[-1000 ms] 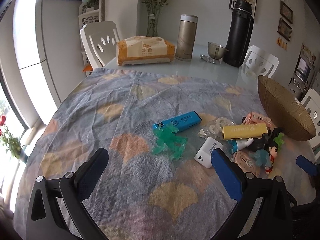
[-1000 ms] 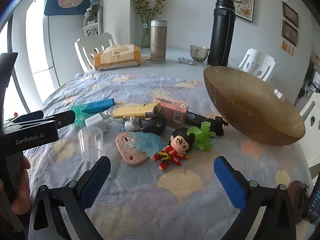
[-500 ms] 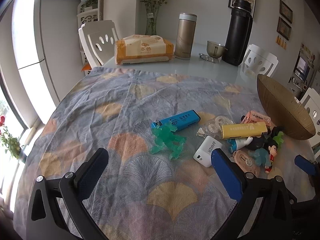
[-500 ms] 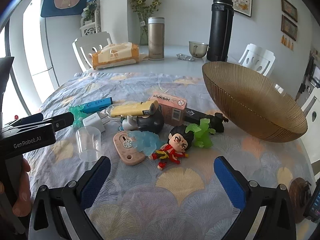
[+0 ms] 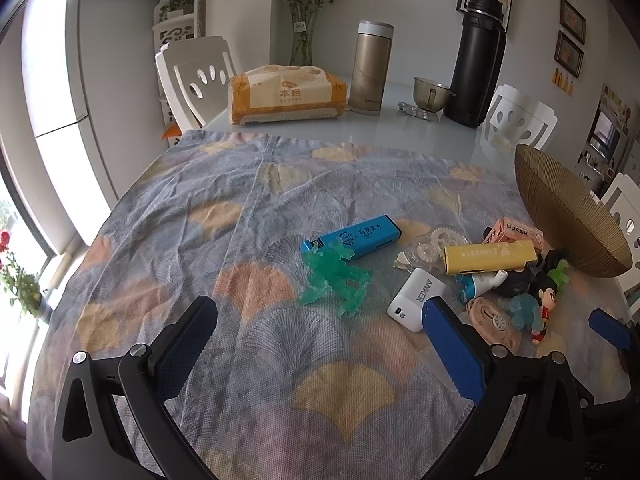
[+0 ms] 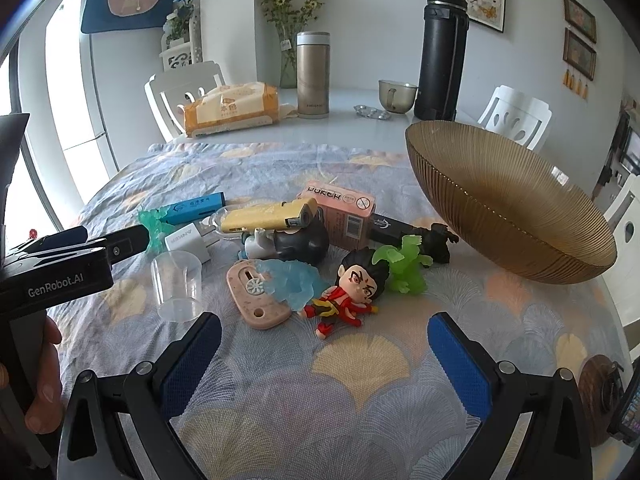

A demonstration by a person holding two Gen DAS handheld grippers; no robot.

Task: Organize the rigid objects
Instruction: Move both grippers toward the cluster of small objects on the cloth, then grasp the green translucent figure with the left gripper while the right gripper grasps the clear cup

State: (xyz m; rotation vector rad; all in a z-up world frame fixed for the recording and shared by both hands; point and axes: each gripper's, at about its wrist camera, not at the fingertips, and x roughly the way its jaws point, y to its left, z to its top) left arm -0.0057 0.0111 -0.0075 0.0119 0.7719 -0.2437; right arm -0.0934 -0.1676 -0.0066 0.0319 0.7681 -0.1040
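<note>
Two grippers: we hold both above the worktop, and neither carries anything.
Right gripper: fingers wide apart, nothing between them — the toy pile lies straight ahead of it.
Left gripper: fingers likewise spread and empty; most of the pile sits ahead and off to its right.
Nearest thing to the right gripper: the red-robed figurine, just ahead, lying tilted with its head away to the right and its feet toward us.
Its long axis: we judge it runs diagonally across the gap between the fingers, so a slight turn of the wrist would square the grip.
Neighbours: the pale blue toy touches the pink flat case on the figurine's left; the green toy is just beyond it.
Destination: the amber ribbed bowl stands ahead and to the right of the right gripper, beyond the pile — empty as far as we can see.
Nearer hand: the right, we think, for both figurine and bowl.
Left gripper's closest piece: the teal translucent figure, directly ahead, beside the blue box.
</note>
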